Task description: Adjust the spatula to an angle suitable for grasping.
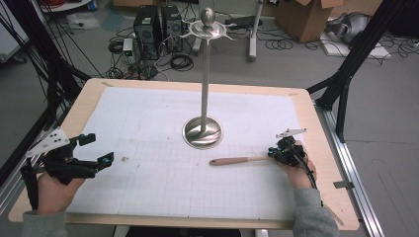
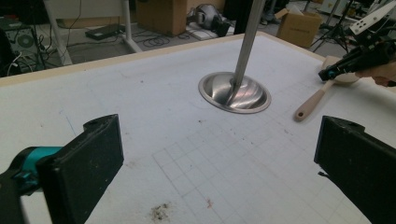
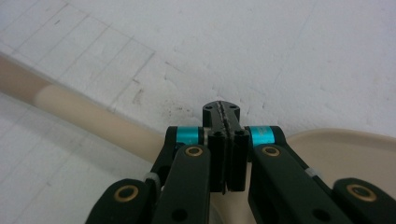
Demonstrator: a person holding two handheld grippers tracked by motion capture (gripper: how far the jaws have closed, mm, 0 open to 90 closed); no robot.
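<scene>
A spoon with a pale wooden handle (image 1: 237, 160) lies on the white gridded mat (image 1: 163, 123), to the right of centre, its handle pointing left. My right gripper (image 1: 272, 153) is shut, its tips pressed together right over the spoon's neck. In the right gripper view the closed jaws (image 3: 221, 112) have nothing between them, and the handle (image 3: 93, 116) and the bowl (image 3: 336, 149) pass beneath. My left gripper (image 1: 100, 148) hovers open over the mat's left edge, its jaws wide apart (image 2: 219, 158) and empty. A tall metal stand (image 1: 202, 132) with hooks at its top rises from mid-table.
The stand's round base (image 2: 235, 92) and pole sit just behind the spoon (image 2: 313, 102). A small dark stain (image 1: 124, 159) marks the mat near the left gripper. Computers, cables and cardboard boxes lie on the floor beyond the table's wooden rim (image 1: 197, 85).
</scene>
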